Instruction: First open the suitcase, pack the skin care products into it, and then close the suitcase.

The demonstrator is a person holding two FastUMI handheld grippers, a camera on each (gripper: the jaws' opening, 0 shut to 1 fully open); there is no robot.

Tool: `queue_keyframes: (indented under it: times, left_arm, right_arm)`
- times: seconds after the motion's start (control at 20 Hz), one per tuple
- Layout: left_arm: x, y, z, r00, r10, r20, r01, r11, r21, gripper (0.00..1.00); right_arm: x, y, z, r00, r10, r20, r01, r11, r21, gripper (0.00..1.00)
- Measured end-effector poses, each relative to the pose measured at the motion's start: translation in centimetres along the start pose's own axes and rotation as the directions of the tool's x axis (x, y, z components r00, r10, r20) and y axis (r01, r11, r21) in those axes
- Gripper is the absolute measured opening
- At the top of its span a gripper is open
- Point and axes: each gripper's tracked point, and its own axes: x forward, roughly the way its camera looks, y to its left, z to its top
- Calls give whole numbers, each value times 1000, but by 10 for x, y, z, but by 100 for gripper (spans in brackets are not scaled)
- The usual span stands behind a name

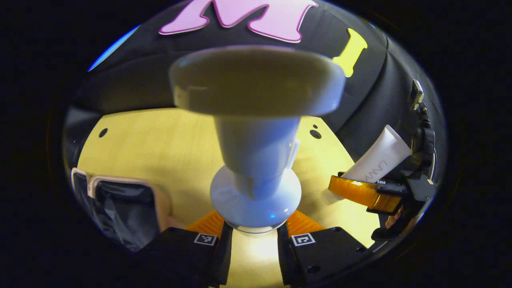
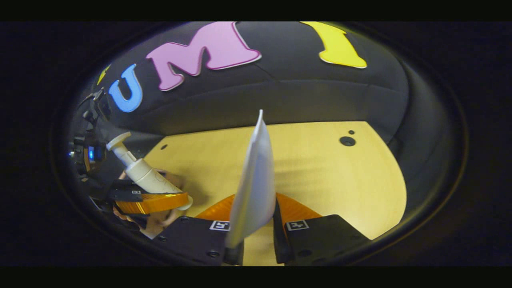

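The pale wooden tabletop [image 1: 168, 152] spread beneath both tools, with the booth's black cloth wall [image 2: 304, 100] rising behind it. In the left gripper view, the open suitcase [image 1: 120, 208] lay at the lower left on the tabletop, its pinkish rim framing a dark lining, just beside the left tool's near finger. The left tool [image 1: 255, 230] was raised above the tabletop and clamped on the pump bottle [image 1: 256, 160], both fingers pressing the bottle's rounded shoulder just below the neck; the bottle stood upright along the tool's line, its broad flat pump head nearest the camera's upper field. In the right gripper view the same left tool [image 2: 154, 202] showed at the far left, tilted so that the pump bottle [image 2: 140, 170] leaned up and to the left, with a person's fingers [image 2: 160, 222] wrapped under the handle. The right tool [image 2: 251, 230] was likewise held off the tabletop and closed on the white tube [image 2: 256, 176], which stood edge-on between its fingers with the flat crimped end pointing up. In the left gripper view the right tool [image 1: 366, 192] appeared at the right edge, tilted, gripping the white tube [image 1: 380, 158] near its lower end so that it slanted up and to the right; part of a hand [image 1: 396, 220] held it from below.
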Motion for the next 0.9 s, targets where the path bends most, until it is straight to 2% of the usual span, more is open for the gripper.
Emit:
queue_keyframes:
  times: [0.2, 0.3, 0.45, 0.5, 0.55, 0.65, 0.75, 0.9]
  left_arm:
    - [-40, 25, -4, 997, 41, -59, -41, 999, 3, 53]
    - [-52, 38, 1, 995, 59, -81, -60, 998, -2, 53]
    - [-42, 43, 7, 987, 81, -138, -81, 997, 6, 53]
    - [-40, 38, 4, 983, 67, -171, -66, 998, 13, 49]
    - [-36, 37, 2, 976, 53, -213, -52, 999, 13, 53]
    - [-21, 27, 3, 953, 26, -301, -30, 1000, -9, 50]
    - [-6, 8, -2, 919, 2, -393, -11, 1000, -22, 53]
    - [6, -4, -10, 850, -1, -527, 0, 1000, -1, 53]
  right_arm:
    - [-4, 84, -11, 990, 126, -59, -126, 992, 7, 34]
    - [-8, 138, -22, 973, 207, -100, -205, 978, 28, 33]
    - [1, 206, -47, 942, 279, -186, -286, 958, -7, 33]
    - [2, 226, -55, 927, 304, -219, -314, 949, -12, 33]
    - [1, 246, -63, 909, 329, -257, -343, 939, -13, 33]
    - [-2, 275, -87, 864, 366, -345, -394, 919, -13, 33]
    - [7, 291, -115, 821, 356, -445, -407, 913, -21, 34]
    - [4, 292, -141, 746, 291, -599, -373, 928, -14, 34]
